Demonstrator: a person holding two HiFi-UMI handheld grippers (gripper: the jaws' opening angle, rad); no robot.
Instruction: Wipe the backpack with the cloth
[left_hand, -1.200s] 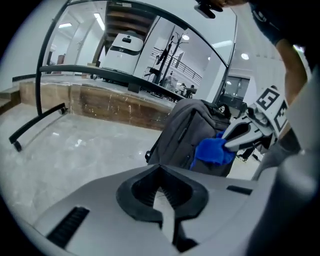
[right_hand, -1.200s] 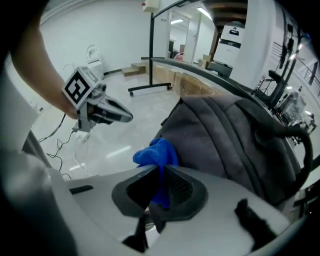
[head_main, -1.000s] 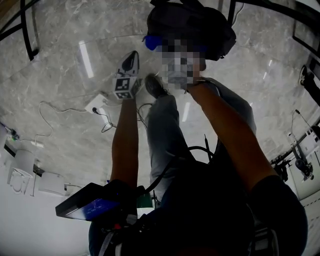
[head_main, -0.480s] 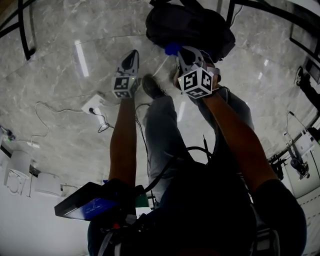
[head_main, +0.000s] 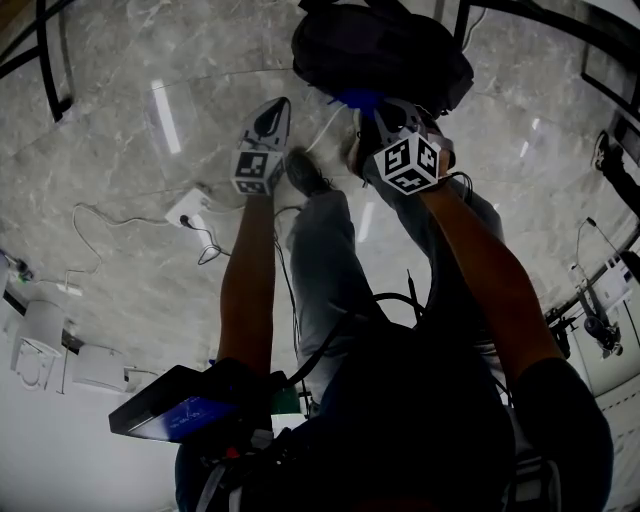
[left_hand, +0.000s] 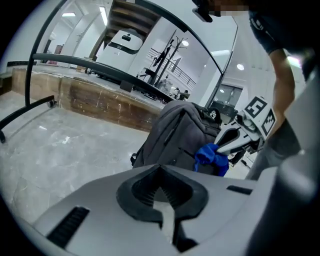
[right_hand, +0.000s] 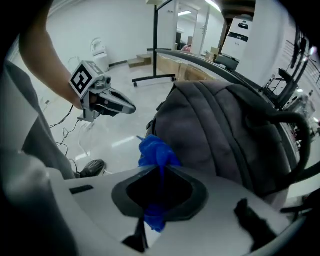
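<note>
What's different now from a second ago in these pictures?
The right gripper, shut on the blue cloth, slid rightward along the backpack. The left gripper crept slightly toward the backpack. Nothing was grabbed or released; the backpack stayed put.

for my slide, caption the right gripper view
The right tongs pinch a blue cloth beside a grey backpack

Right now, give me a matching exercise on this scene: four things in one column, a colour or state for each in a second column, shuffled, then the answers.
1. backpack
2. cloth
3. left tool
4. right tool

A. blue, bunched up
B. jaws together, nothing between them
C. dark grey
D. jaws closed on the cloth

Pairs: 1-C, 2-A, 3-B, 4-D
</note>
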